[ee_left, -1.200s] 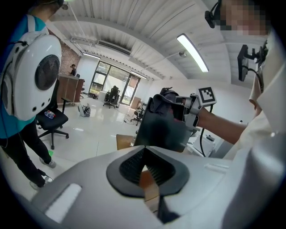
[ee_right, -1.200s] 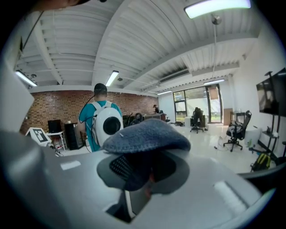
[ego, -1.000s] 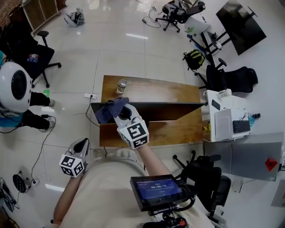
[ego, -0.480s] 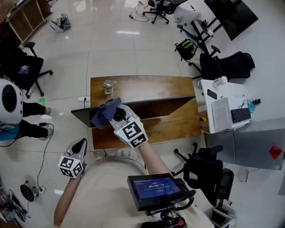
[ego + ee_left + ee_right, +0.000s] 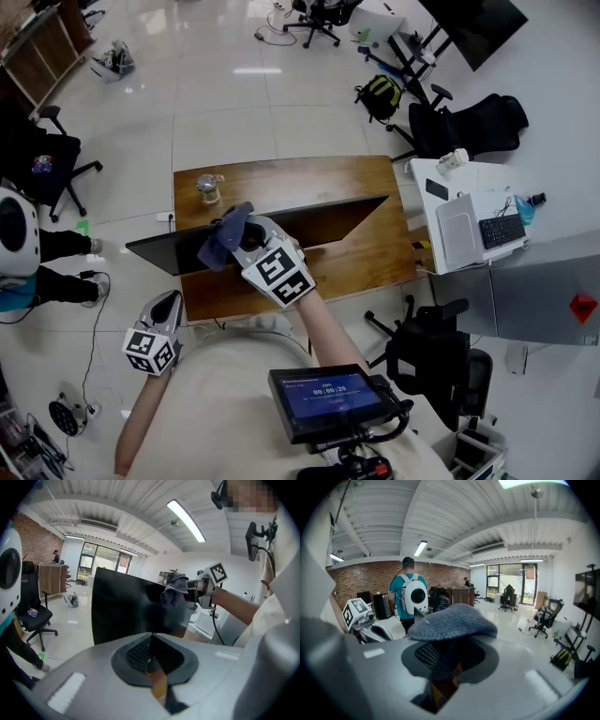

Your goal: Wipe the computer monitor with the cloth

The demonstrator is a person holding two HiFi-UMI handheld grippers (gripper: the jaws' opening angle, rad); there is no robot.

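Observation:
The black computer monitor stands on a wooden desk; from above I see mostly its thin top edge. My right gripper is shut on a blue-grey cloth, held against the monitor's top edge, left of its middle. The right gripper view shows the cloth bulging over the jaws. The left gripper view shows the dark screen, with the cloth at its upper right. My left gripper hangs low at the left, off the desk, shut and holding nothing.
A glass jar stands at the desk's back left. A white side table with a keyboard is to the right, a black chair near me. A person with a white backpack stands to the left. Office chairs ring the tiled floor.
My right gripper has slid the cloth to the right along the monitor's top edge, away from its left end. The left gripper has stayed low at the left. My head view has shifted.

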